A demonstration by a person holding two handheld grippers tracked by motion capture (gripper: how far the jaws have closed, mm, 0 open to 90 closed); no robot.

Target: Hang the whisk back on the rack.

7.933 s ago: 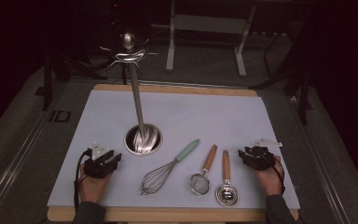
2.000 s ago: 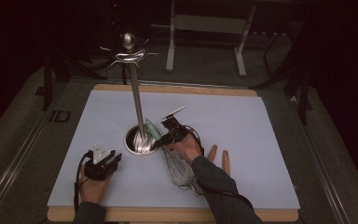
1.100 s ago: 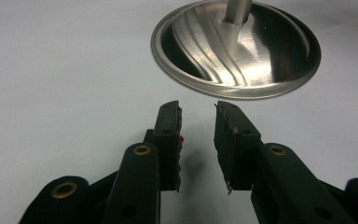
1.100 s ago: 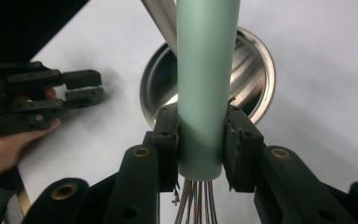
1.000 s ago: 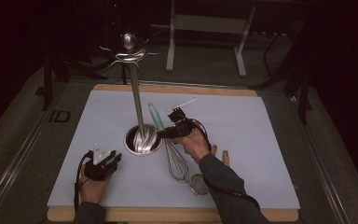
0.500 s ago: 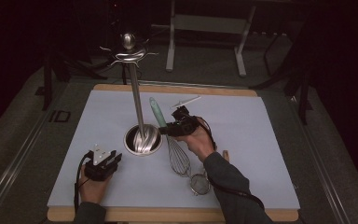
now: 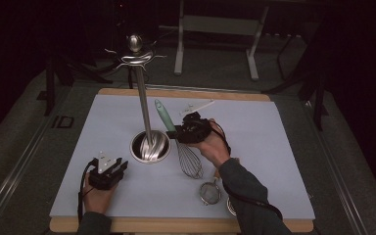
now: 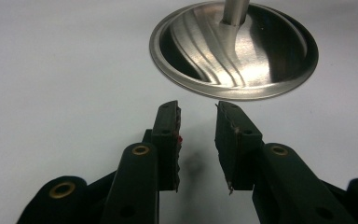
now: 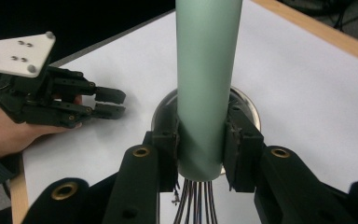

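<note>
My left hand-held gripper (image 7: pixel 108 172) low at near left, jaws apart, nothing between. My right hand-held gripper (image 7: pixel 188 131) raised mid-scene, pointing left, jaws clamped on handle. Right forearm (image 7: pixel 242 188) stretches diagonally from bottom edge.

whisk (image 7: pixel 178 141) | mint-green handle, wire head | lifted, tilted, handle up | just beside stand base (image 7: pixel 150 147)

The whisk (image 7: pixel 186 147) is made of thin bright metal wires and a smooth, matt mint-green plastic handle. The stand base (image 8: pixel 233 49) is formed of brushed, glossy steel. The surface (image 7: pixel 274 132) is covered by a matt pale sheet, edged in wood.
</note>
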